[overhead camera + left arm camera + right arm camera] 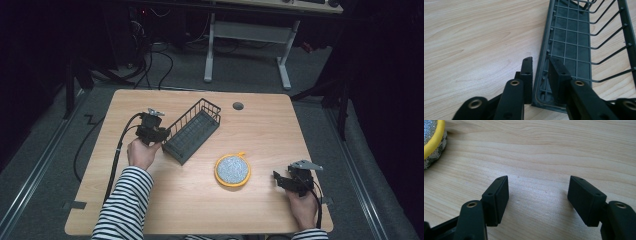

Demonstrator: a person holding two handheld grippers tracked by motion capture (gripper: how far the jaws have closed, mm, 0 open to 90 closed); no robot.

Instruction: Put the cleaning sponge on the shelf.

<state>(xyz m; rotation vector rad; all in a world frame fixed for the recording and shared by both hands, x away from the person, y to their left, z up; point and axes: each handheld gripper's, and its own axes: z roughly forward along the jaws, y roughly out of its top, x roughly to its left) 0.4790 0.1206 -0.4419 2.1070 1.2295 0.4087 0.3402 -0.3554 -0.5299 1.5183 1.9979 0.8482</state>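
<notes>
- Left gripper view: the left gripper (541, 65) straddles the near long wall of the dark wire basket (584, 42), one jaw outside on the table (474, 37), the other inside over the mesh floor. The jaws stand close about the rim; whether the pads press on it I cannot tell.
- High view: the basket's (192, 131) long axis runs diagonally, from its near end by the left gripper (159, 134) up and away to the right.
- The right gripper (537, 195) rests on the table with jaws wide apart and empty, beside the yellow-rimmed scouring pad (232, 170), well apart from the basket.
- Left hand is therefore nearer; any lift would likely pivot about that gripped wall.
</notes>
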